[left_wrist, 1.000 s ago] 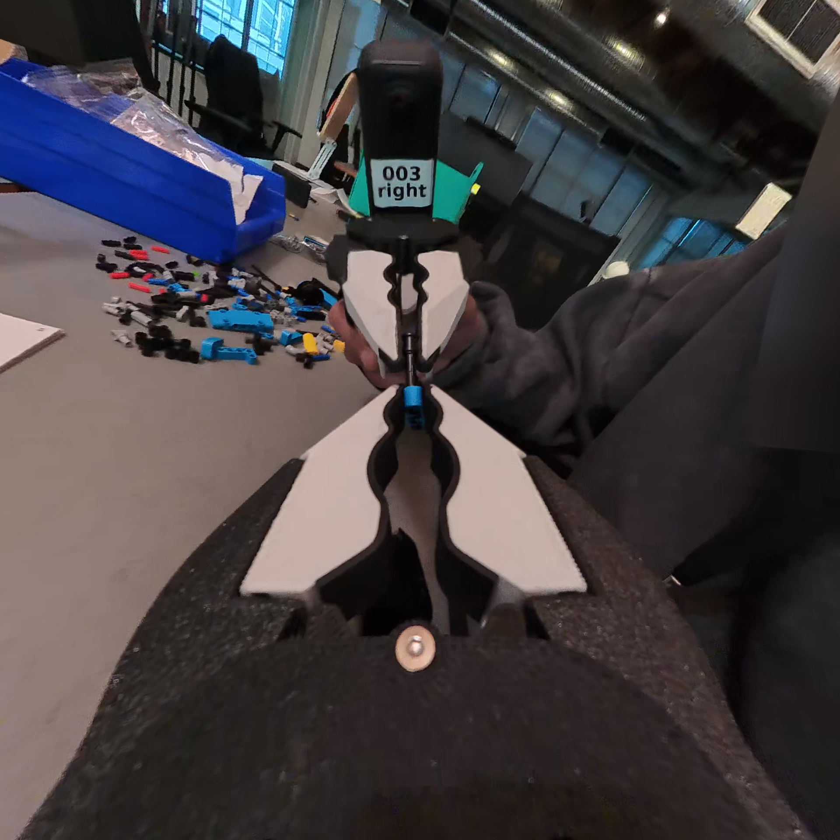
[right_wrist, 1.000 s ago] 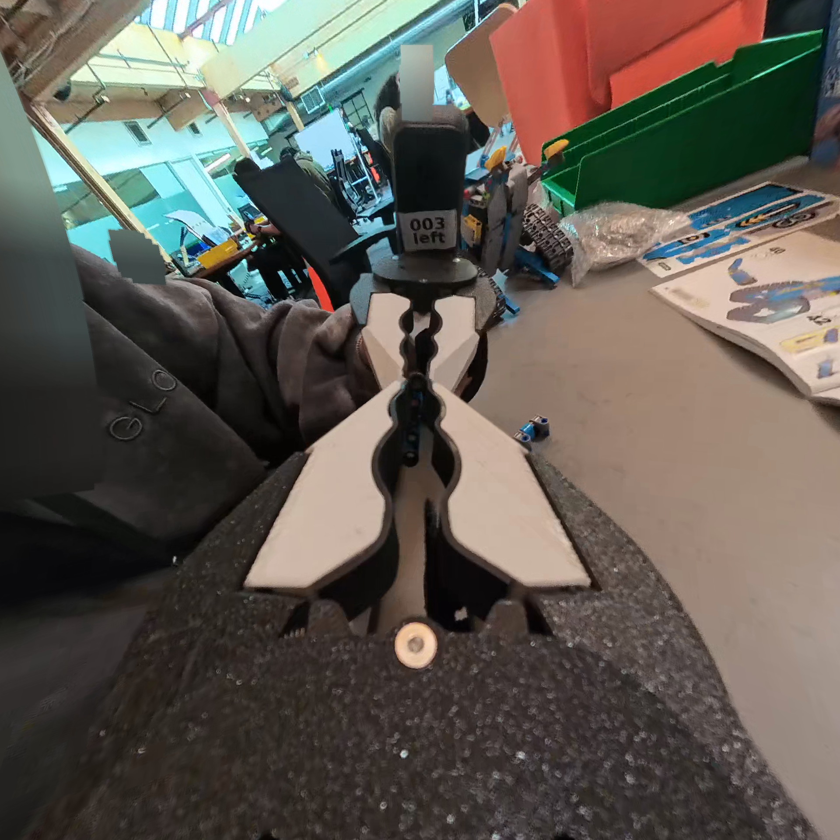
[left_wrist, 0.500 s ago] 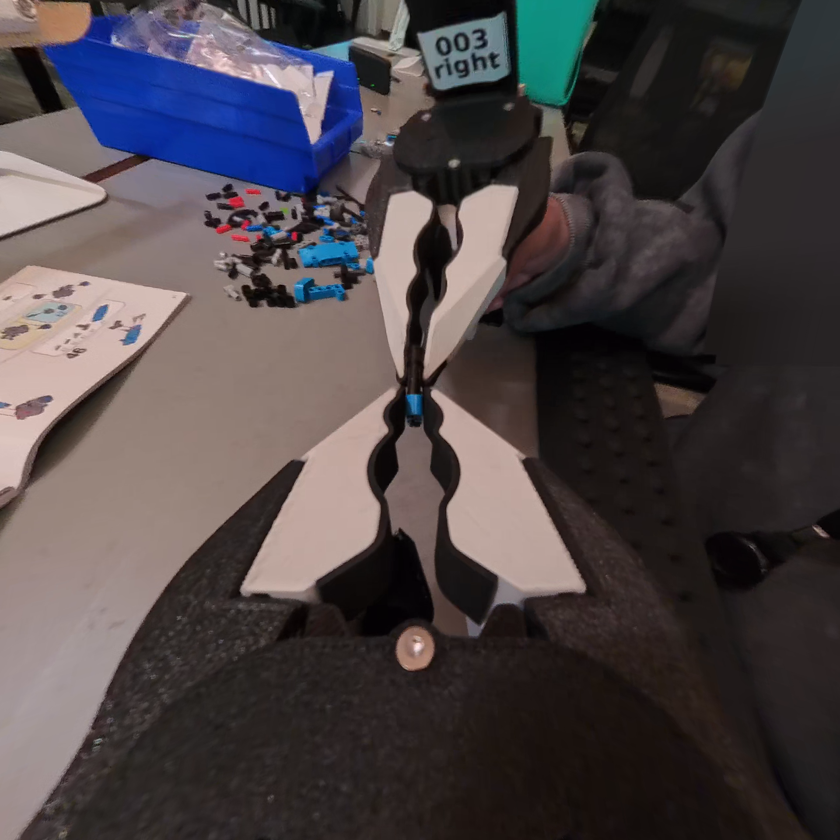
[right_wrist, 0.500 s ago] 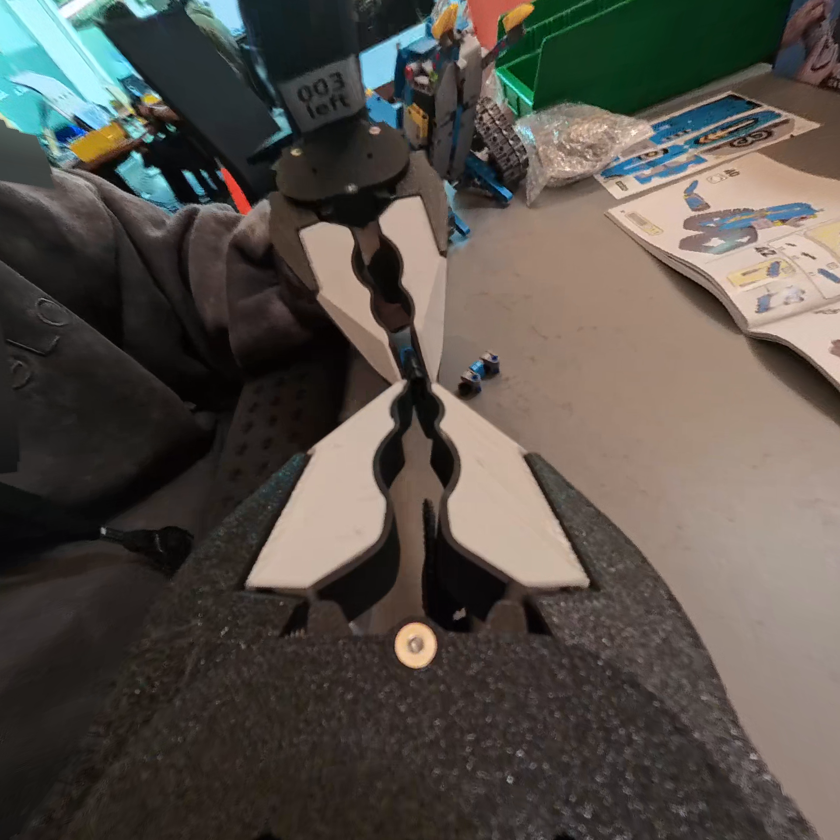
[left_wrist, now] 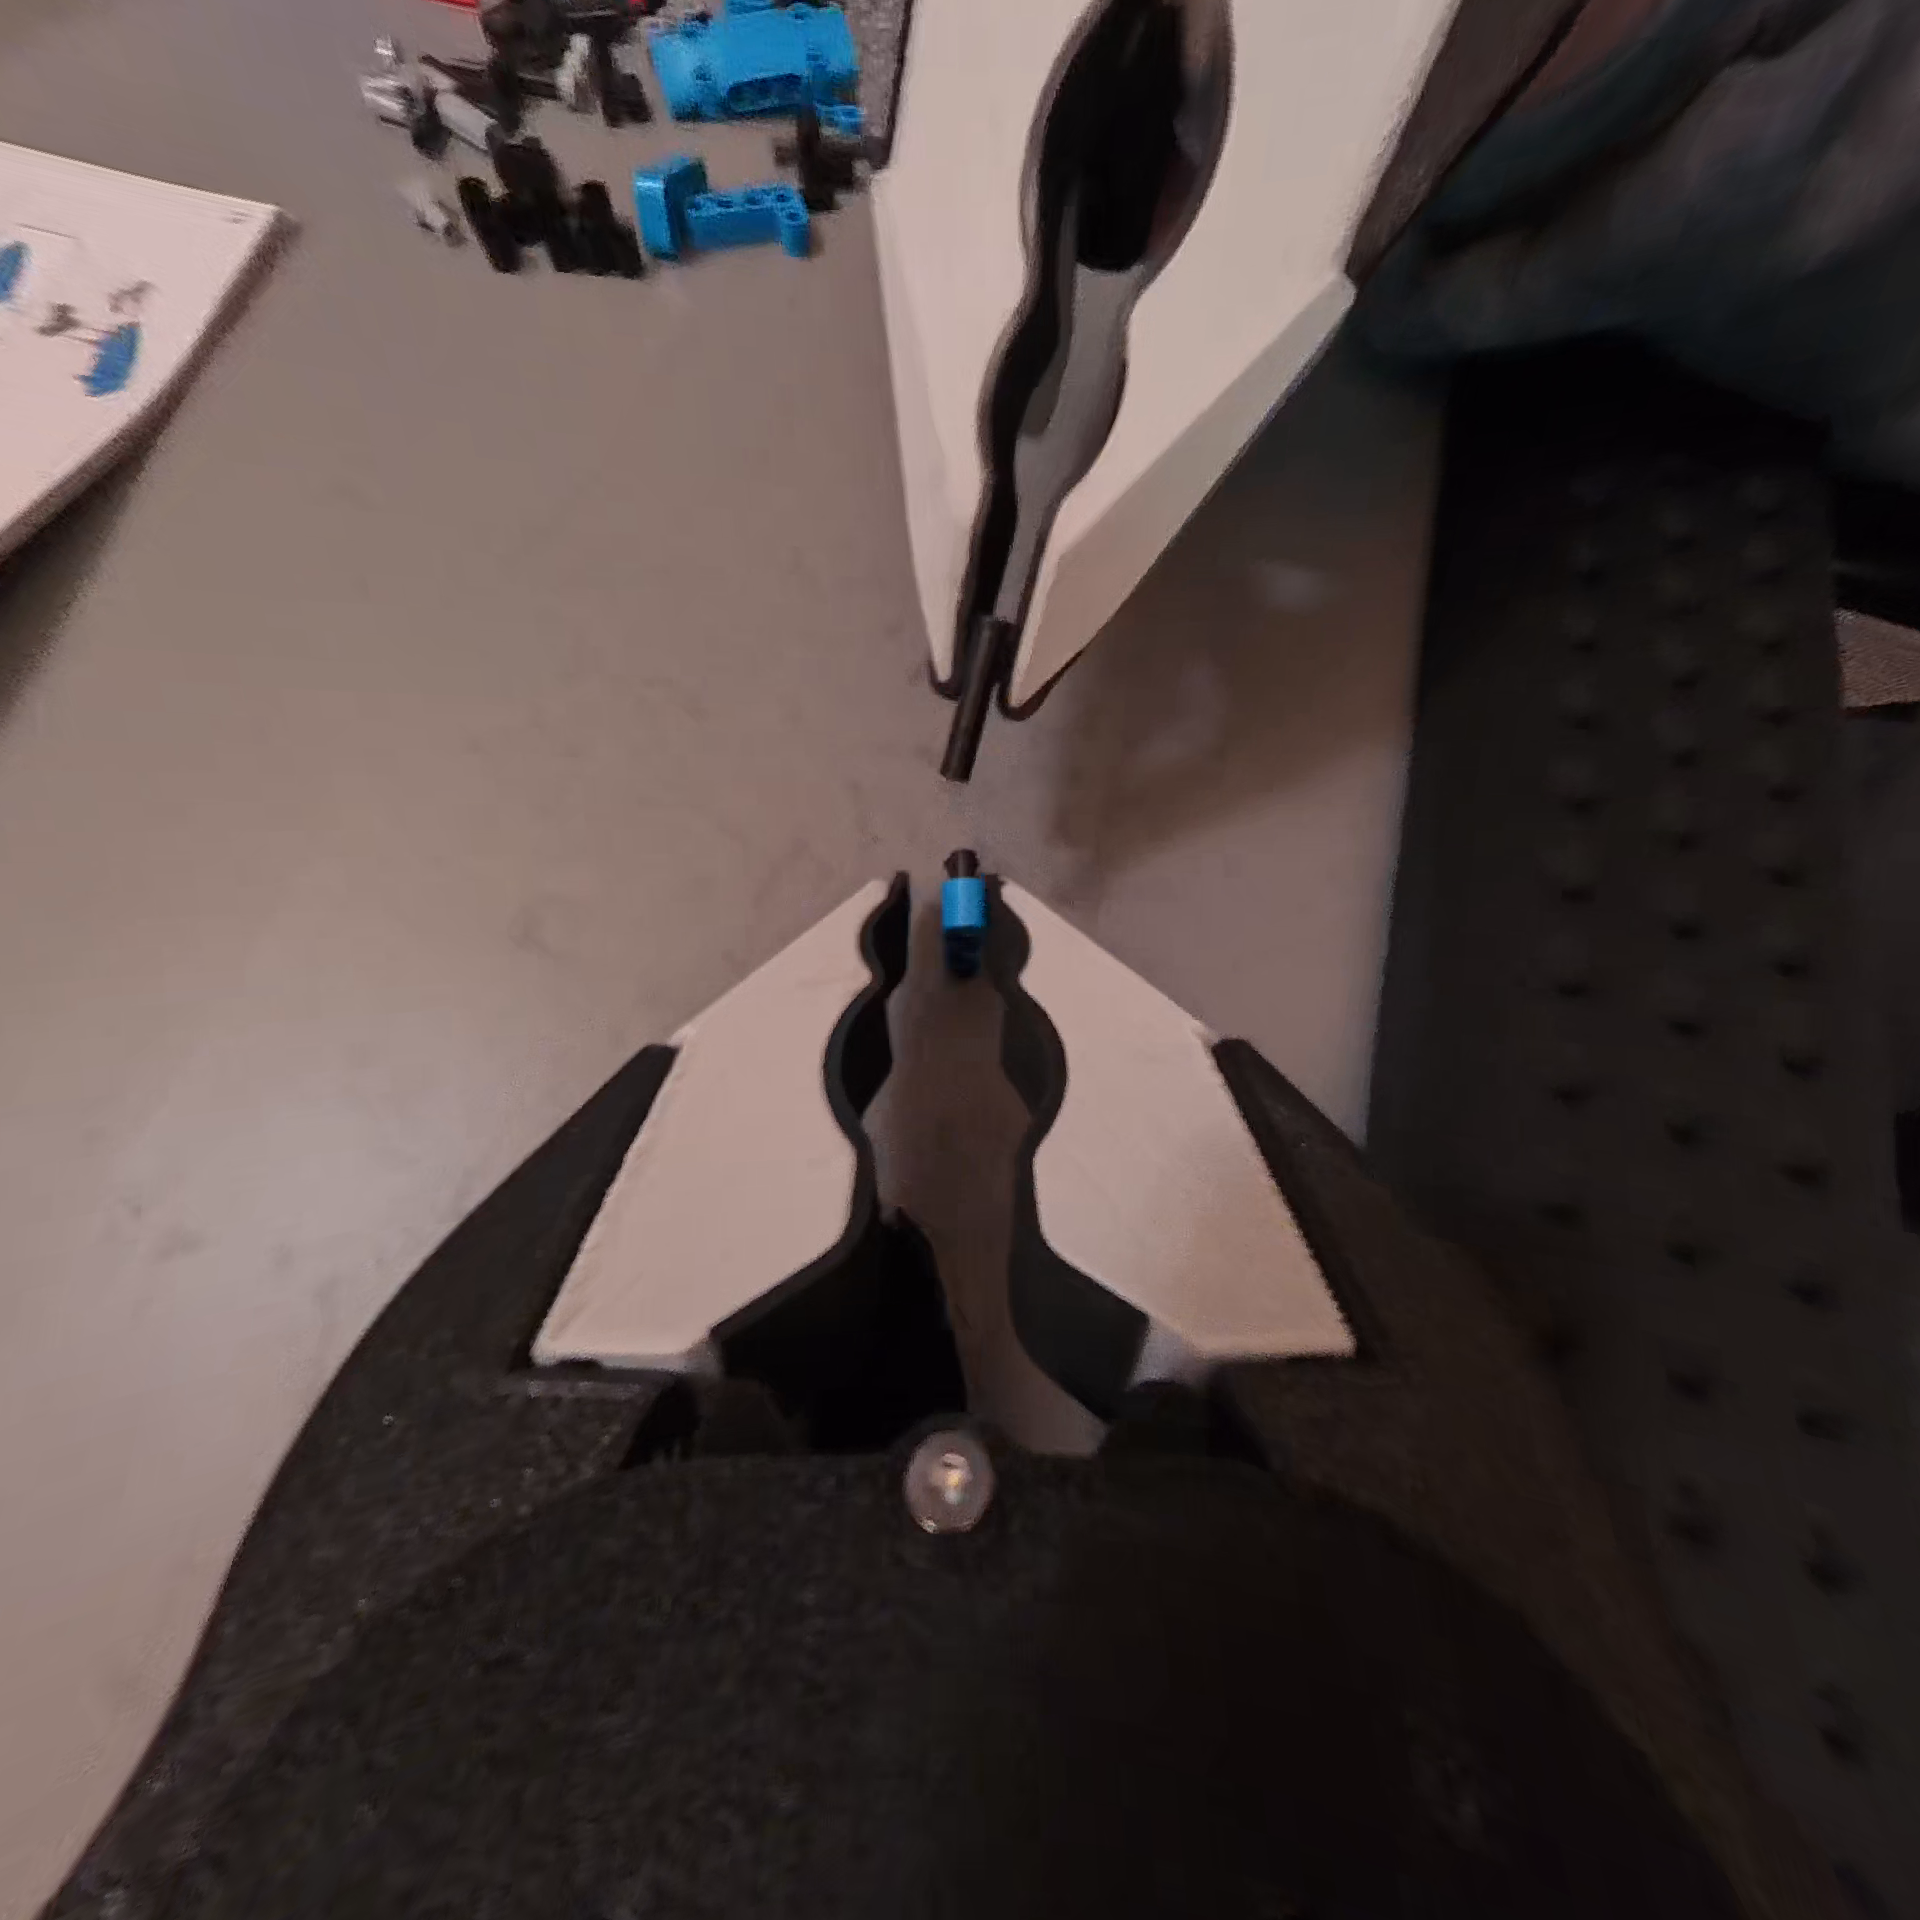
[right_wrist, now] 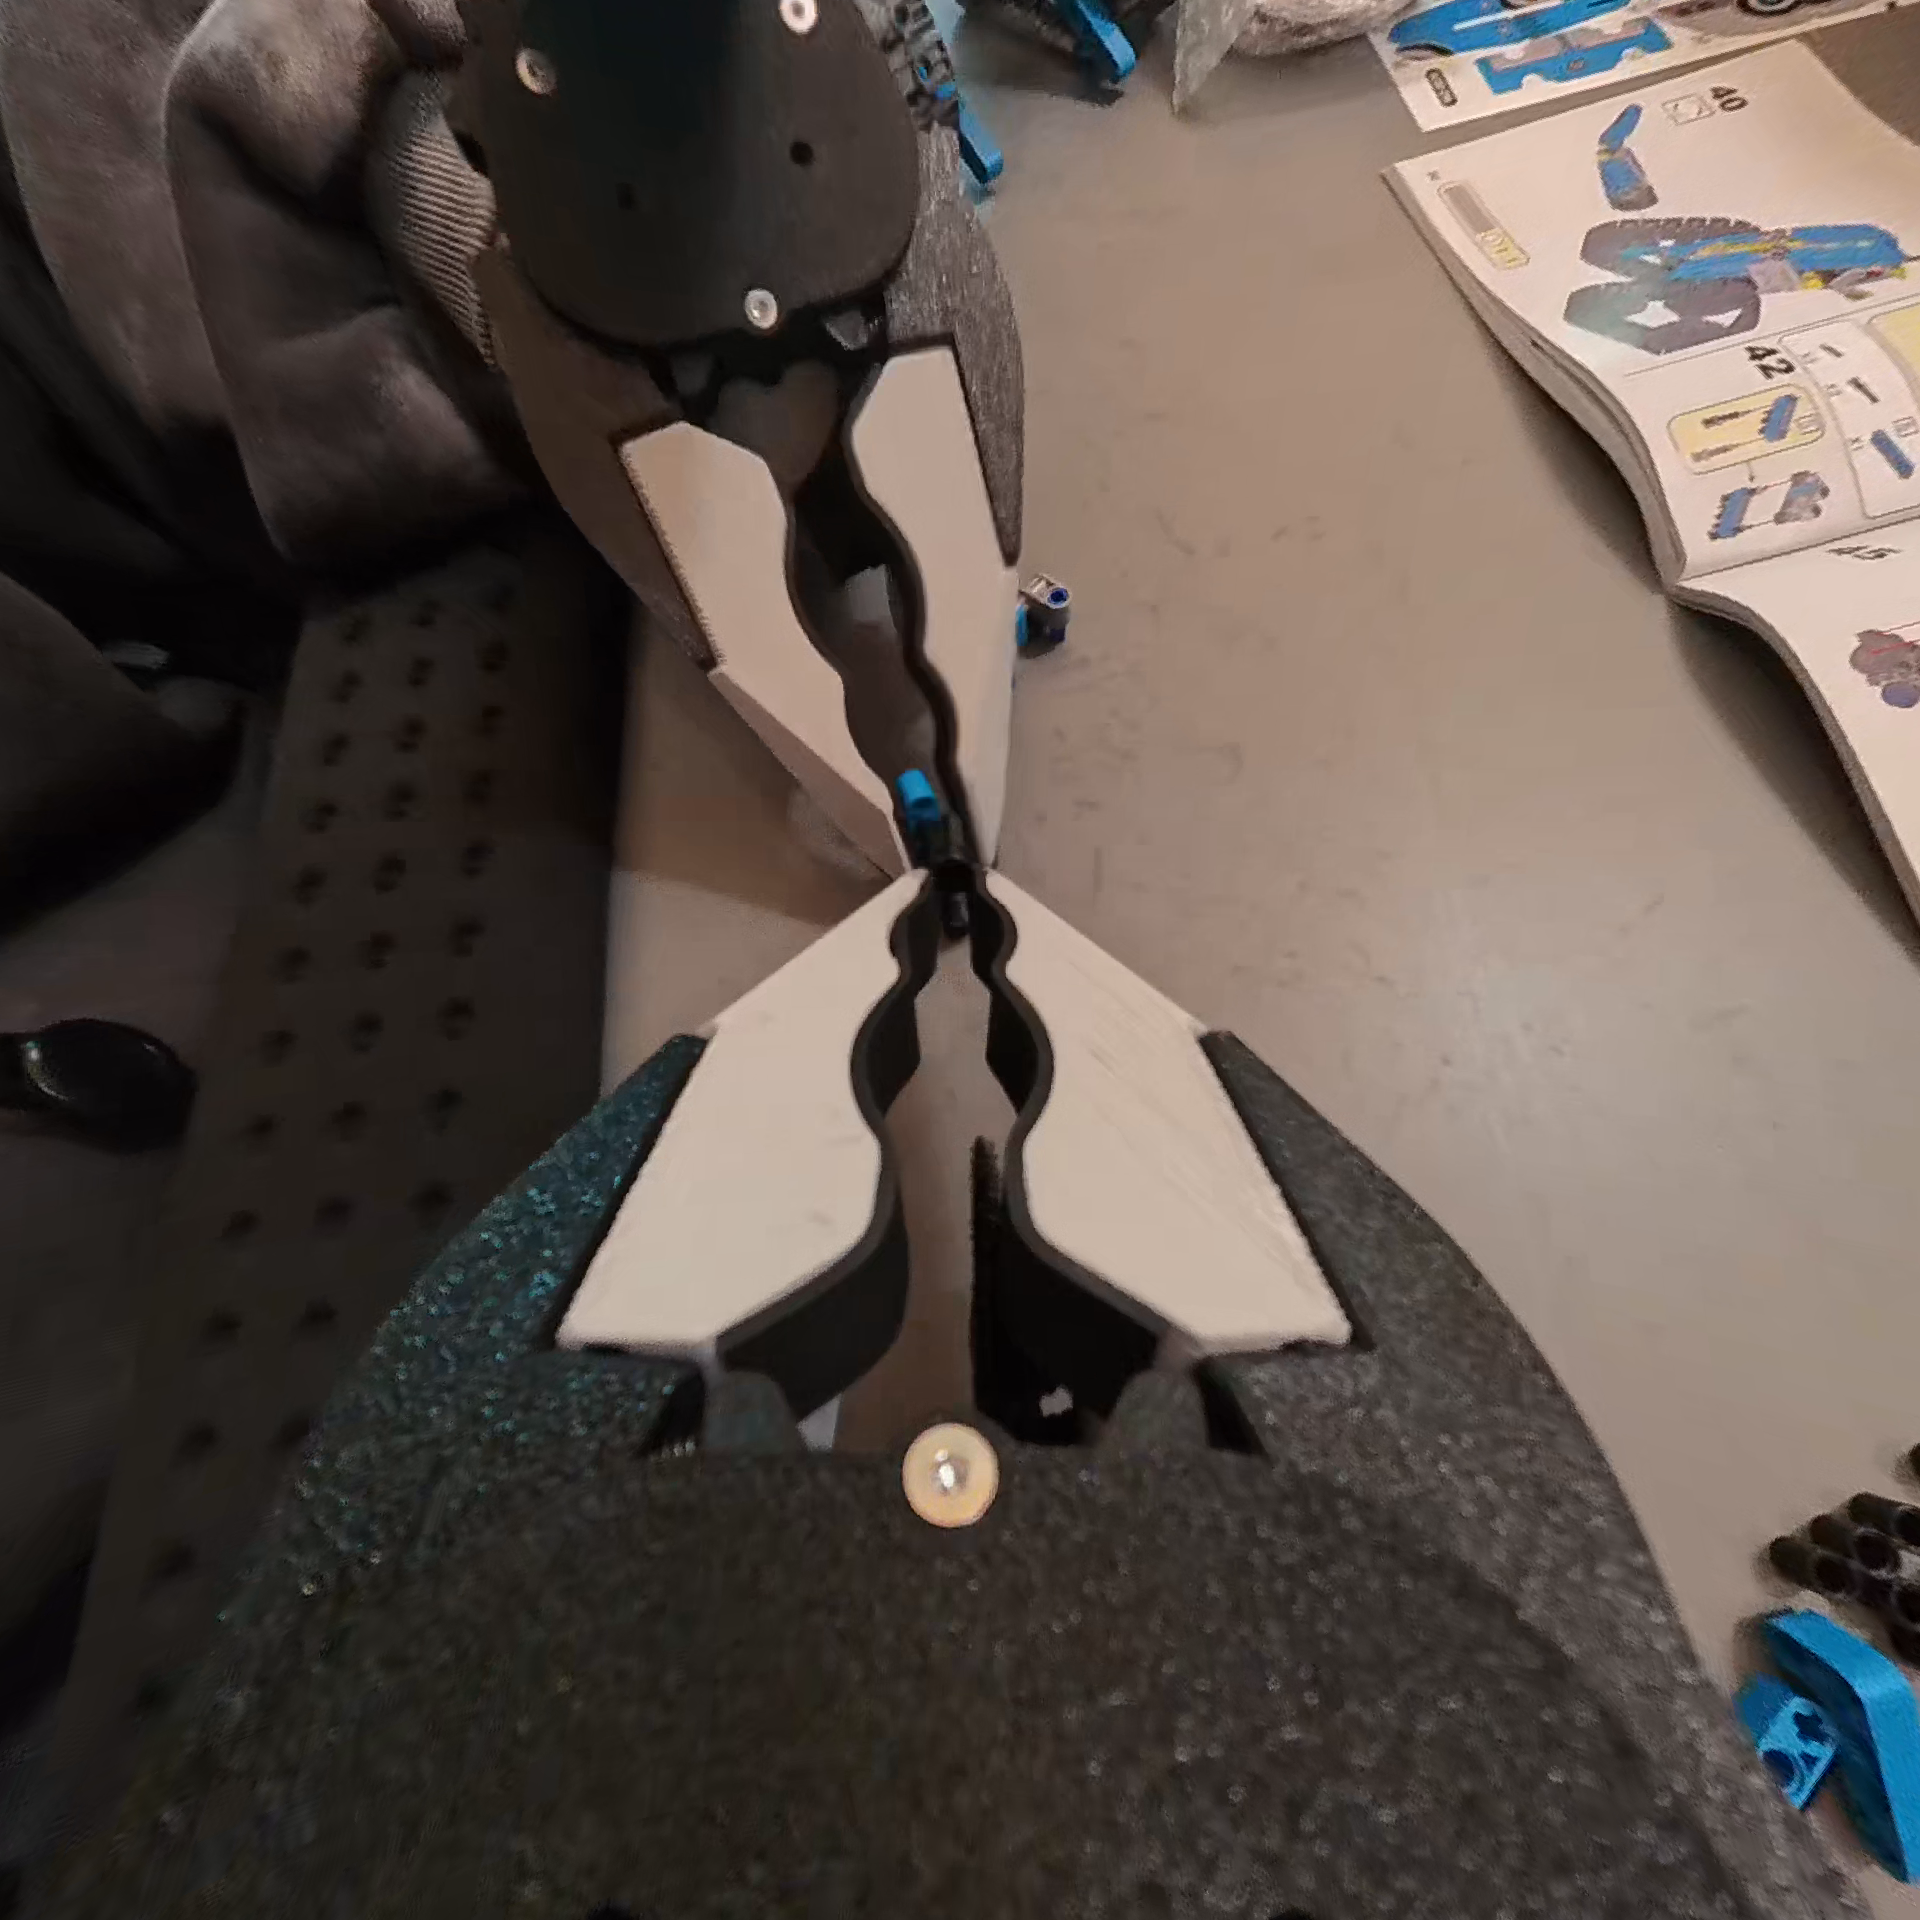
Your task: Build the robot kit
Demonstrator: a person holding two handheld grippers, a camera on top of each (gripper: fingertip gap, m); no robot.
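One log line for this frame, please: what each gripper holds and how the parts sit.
left gripper: shut on blue connector | right gripper: shut on black axle | parts: tip to tip, small gap | below: grey table

Dim indoor light, motion blur (worst at edges), wide-angle distortion.

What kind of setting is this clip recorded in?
Probably a hobby or lab workbench for building a toy brick kit: a grey table with an open instruction booklet and loose blue and black bricks.
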